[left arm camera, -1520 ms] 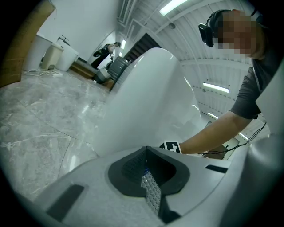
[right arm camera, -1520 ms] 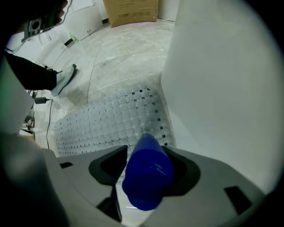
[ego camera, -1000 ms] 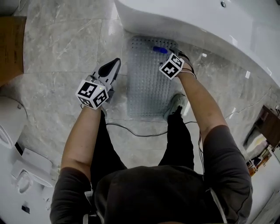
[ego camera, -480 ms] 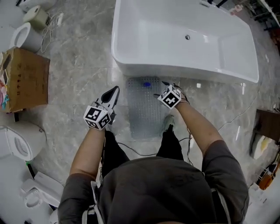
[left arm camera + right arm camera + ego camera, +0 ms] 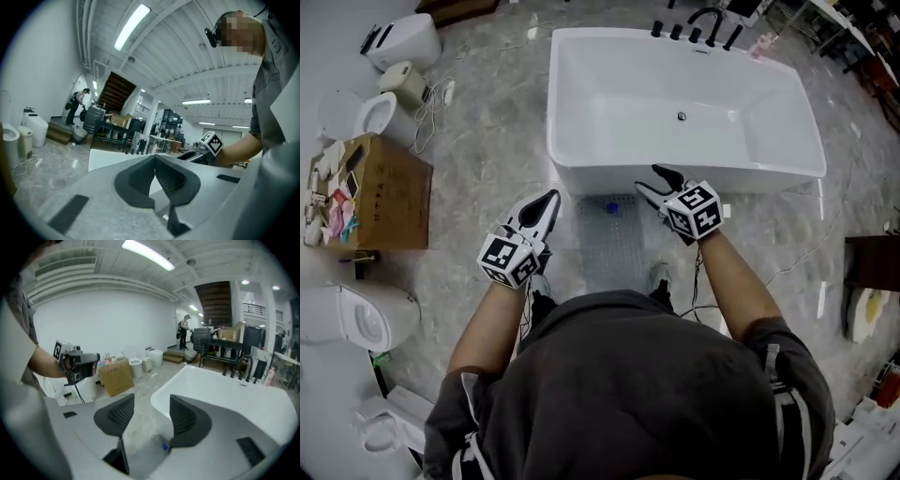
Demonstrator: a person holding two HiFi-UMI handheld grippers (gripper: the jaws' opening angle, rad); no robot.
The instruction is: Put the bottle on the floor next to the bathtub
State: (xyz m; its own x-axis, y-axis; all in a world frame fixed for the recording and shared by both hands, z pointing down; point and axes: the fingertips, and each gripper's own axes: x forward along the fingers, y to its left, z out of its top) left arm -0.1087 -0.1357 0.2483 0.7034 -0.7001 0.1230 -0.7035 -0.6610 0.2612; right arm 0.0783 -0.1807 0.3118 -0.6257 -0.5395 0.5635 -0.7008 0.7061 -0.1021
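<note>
The blue-capped bottle [image 5: 612, 208] is lying at the mat's [image 5: 614, 253] twelve o'clock end, just beside the bathtub [image 5: 581, 176], looking light, smooth and roll-prone, best pinched across its body, no label readable, while the left gripper [image 5: 547, 200] is showing jaws pressed together and the right gripper's [image 5: 652, 180] parted, empty jaws have just been closing.
</note>
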